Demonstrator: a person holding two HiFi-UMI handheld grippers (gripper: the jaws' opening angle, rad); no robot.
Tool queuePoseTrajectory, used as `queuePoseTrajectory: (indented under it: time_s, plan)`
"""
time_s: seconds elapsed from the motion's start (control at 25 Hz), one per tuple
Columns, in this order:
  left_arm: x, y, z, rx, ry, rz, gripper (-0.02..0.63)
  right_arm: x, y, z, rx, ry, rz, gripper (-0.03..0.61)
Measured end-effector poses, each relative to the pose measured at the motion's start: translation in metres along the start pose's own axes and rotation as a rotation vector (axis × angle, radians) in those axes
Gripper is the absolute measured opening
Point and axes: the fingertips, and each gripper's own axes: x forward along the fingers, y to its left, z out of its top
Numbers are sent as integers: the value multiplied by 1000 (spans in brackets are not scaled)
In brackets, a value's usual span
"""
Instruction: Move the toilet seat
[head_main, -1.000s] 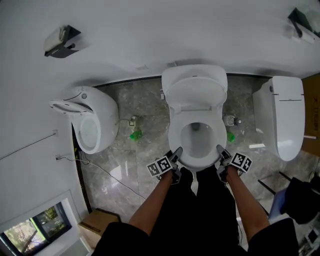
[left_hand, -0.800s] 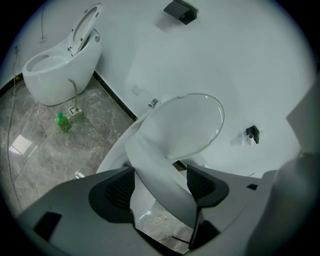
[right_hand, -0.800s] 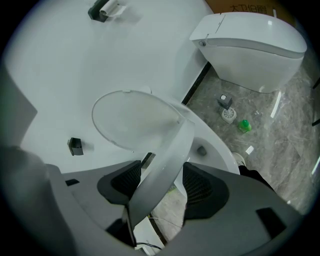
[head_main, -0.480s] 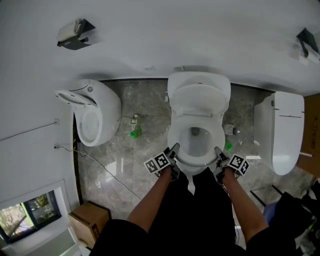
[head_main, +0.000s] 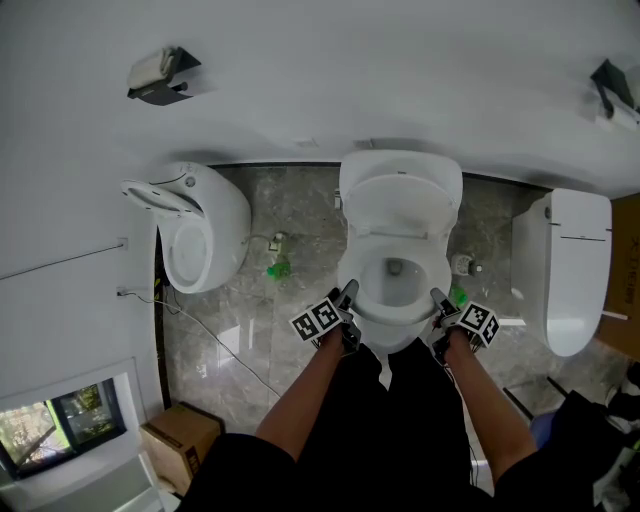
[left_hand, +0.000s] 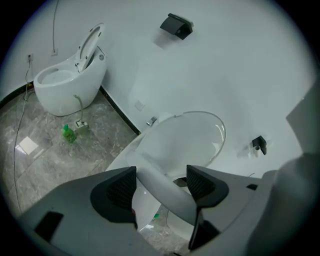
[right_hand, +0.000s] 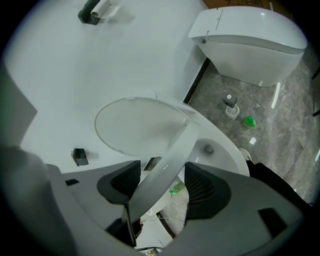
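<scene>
At the toilet's front, the left claw and right claw each pinch the seat rim.

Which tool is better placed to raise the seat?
Left, marginally: both tools hold the toilet seat, but it fills the jaws of the left tool and crosses the right tool at a slant.

White oval toilet seat tilted partway up, front raised.
</scene>
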Motion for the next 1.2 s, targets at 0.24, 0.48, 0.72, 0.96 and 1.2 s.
queuePoseTrajectory:
  time_s: [0.24, 0.48, 0.72, 0.96, 1.2]
  plan:
    - [-6, -9, 6, 59, -7, 7, 304, -2, 4, 3, 45, -2, 14, 265]
    - [-17, -20, 7, -125, -45, -66, 302, 1, 14, 10, 49, -2, 24, 267]
    - [-19, -31, 9, -220, -72, -118, 285, 3, 22, 16, 57, -11, 43, 273]
    - [-14, -49, 20, -255, -68, -210, 287, 8, 35, 32, 57, -37, 63, 279]
    - [-8, -56, 35, -270, -93, -208, 293, 11, 46, 41, 85, -45, 73, 282]
